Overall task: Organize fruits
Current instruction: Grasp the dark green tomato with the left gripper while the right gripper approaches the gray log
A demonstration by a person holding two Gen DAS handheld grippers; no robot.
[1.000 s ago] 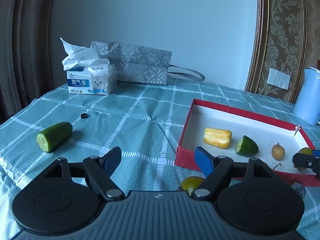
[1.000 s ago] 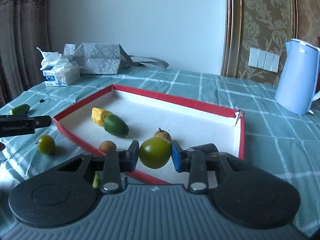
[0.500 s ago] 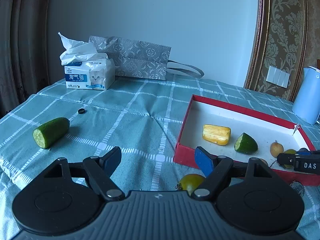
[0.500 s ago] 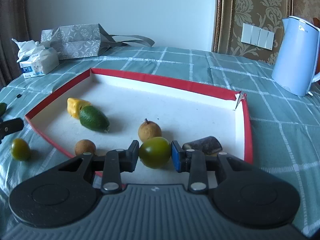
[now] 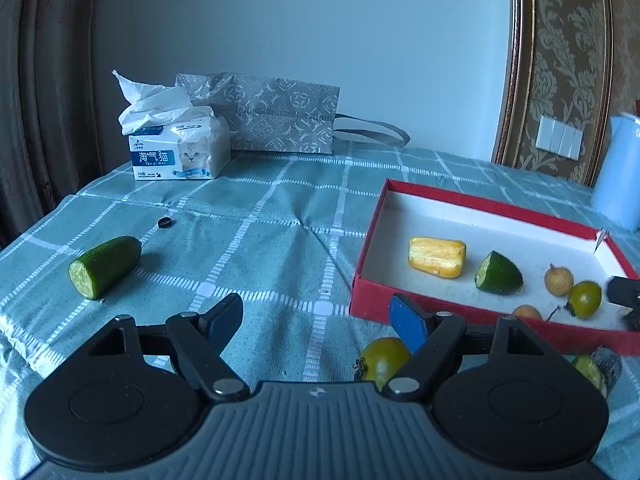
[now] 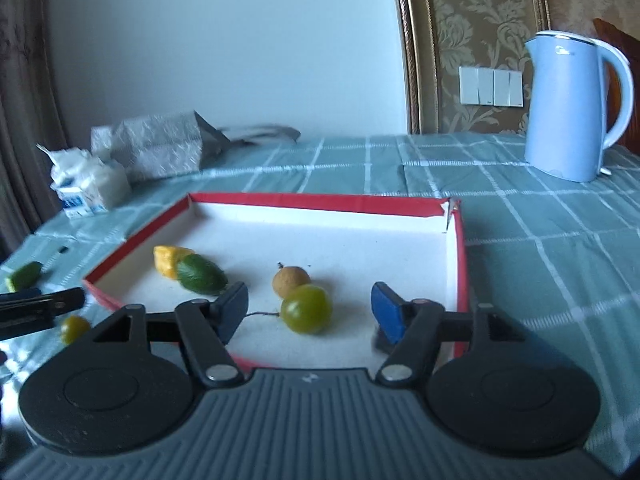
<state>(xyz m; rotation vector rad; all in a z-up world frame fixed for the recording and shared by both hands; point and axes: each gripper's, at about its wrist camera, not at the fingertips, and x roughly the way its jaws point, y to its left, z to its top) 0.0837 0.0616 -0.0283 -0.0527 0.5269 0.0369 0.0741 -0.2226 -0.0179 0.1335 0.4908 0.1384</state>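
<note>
Right hand-held gripper (image 6: 310, 312): jaws have just been opening, green round fruit (image 6: 306, 309) sits between them but clear of both pads, resting on the red tray (image 6: 320, 202) floor near its front edge, touching the brown longan (image 6: 291, 281). Looks like a drop-off. The fruit is smooth, glossy, stem trailing left. Left hand-held gripper (image 5: 318, 318) is released and empty over the desk (image 5: 256, 240), probably lined up for the second green fruit (image 5: 384, 358) just outside the tray's front-left corner.

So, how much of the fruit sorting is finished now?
Done: corn piece, cut green piece and longan lie in the red box. In hand: right gripper has just opened, green round fruit resting loose in the box. Left: cucumber piece and another green fruit on the tablecloth.
</note>
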